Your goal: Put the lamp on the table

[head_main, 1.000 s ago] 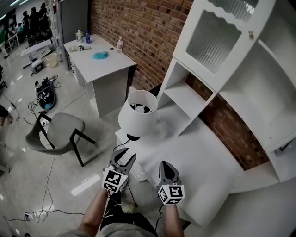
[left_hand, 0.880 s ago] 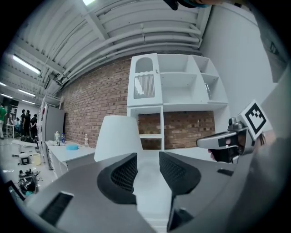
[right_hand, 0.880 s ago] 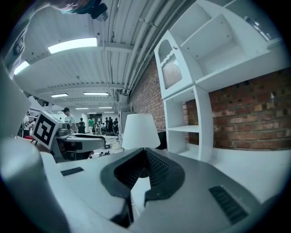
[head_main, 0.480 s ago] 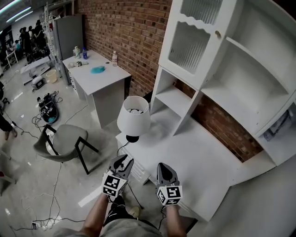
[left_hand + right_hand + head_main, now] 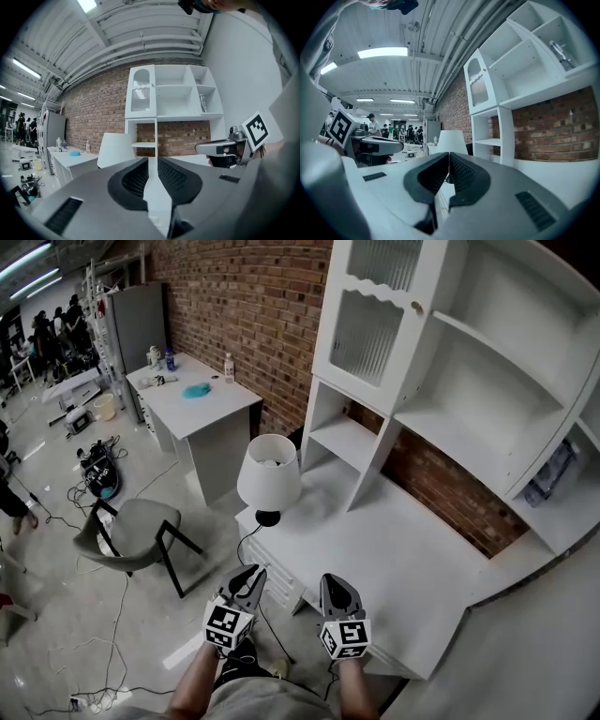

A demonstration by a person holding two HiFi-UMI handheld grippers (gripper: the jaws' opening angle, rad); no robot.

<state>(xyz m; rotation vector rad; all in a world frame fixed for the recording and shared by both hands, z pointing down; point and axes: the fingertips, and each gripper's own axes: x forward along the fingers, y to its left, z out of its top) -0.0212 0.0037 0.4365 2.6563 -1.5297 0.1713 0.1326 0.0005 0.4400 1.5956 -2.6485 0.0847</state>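
Lamp (image 5: pixel 269 472), white shade and black base, stands upright on the white counter (image 5: pixel 403 559) near its left corner. Both grippers are well apart from it, at the counter's front edge. Left gripper (image 5: pixel 249 575): jaws have just been closing, now a narrow gap with nothing between. Right gripper (image 5: pixel 336 582): jaws together, empty.

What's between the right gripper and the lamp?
Nothing but bare white table top lies between the right gripper and the lamp. The head view shows it, and the right gripper view looks straight at the lamp.
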